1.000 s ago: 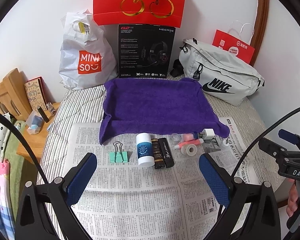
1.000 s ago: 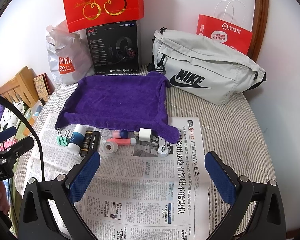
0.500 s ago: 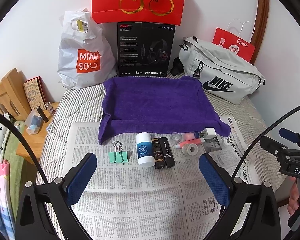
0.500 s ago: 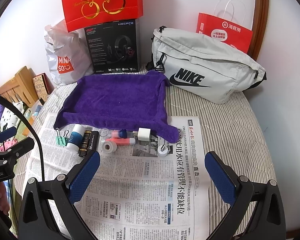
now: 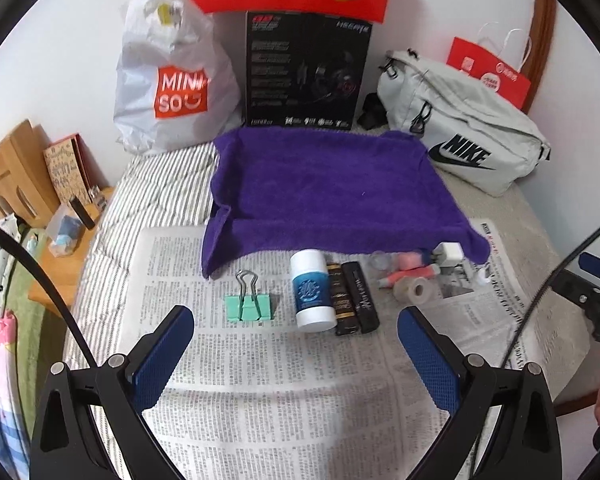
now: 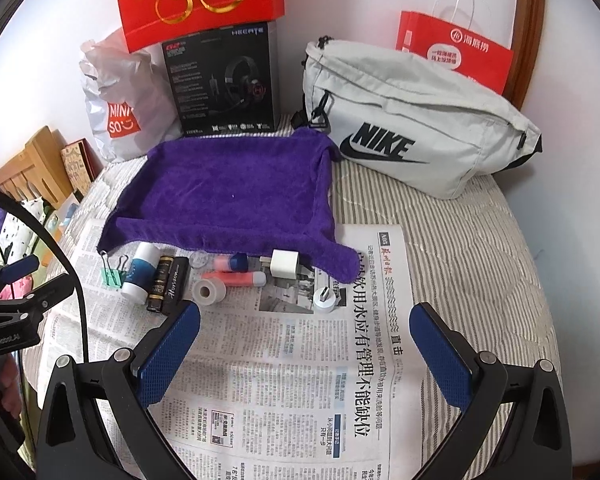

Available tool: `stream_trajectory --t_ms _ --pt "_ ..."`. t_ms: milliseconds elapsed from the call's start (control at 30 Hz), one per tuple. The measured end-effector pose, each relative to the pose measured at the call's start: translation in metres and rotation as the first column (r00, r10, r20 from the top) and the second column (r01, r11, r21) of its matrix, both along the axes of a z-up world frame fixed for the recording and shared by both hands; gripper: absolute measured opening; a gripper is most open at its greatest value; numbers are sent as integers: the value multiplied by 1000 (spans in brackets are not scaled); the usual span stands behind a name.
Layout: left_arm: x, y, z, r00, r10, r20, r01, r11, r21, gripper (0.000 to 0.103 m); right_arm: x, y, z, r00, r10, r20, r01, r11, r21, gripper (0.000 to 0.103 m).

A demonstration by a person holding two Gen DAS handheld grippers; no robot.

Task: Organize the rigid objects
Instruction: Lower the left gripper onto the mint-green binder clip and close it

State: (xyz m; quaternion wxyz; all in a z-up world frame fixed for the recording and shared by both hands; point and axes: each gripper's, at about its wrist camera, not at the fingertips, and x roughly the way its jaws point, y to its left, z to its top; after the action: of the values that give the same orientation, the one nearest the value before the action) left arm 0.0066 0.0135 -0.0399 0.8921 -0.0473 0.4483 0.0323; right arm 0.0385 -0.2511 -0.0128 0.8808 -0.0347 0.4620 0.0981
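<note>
Left gripper (image 5: 296,334) hangs wide open above the printed newspaper sheet (image 5: 284,380), holding nothing. Ahead lie a mint-green metal binder clip (image 5: 247,306), a white cylindrical bottle with blue label (image 5: 313,290) and two black tubes (image 5: 352,298) side by side, touching. Purple terry towel (image 5: 332,192) spreads beyond.

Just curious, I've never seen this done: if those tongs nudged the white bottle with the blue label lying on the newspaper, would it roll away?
Probably. The white bottle is round and lies on its side, so a sideways nudge should roll it. The black tubes beside it would likely stop it that way. Its smooth surface may be slippery.
</note>
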Motion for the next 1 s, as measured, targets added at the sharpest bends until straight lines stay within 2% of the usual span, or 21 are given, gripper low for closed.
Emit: stream_trajectory --t_ms 167,400,500,633,767,867,1000 --pt "12 15 -30 998 33 -61 -32 999 22 102 7 1 -13 1000 1 -28 -1 1000 -10 103" --pt "29 40 -62 993 71 -98 -71 997 2 101 18 2 -26 998 4 -60 -6 1000 -30 103" --pt "39 48 -75 989 85 -117 -86 996 1 95 22 4 -31 998 6 -66 -9 999 -44 103" --pt "49 51 -91 987 87 -137 -90 996 -16 94 29 0 -39 997 -2 -75 -2 999 -49 103" --pt "55 48 -104 987 88 -135 -88 996 2 88 39 -7 -50 995 -19 -97 13 998 -56 103" --pt "54 43 -107 991 86 -104 -80 995 56 84 42 -11 -56 993 -28 -111 21 998 -67 103" --pt "48 40 -105 996 83 -46 -80 995 60 65 45 -14 -66 992 -32 -119 23 996 -85 103"
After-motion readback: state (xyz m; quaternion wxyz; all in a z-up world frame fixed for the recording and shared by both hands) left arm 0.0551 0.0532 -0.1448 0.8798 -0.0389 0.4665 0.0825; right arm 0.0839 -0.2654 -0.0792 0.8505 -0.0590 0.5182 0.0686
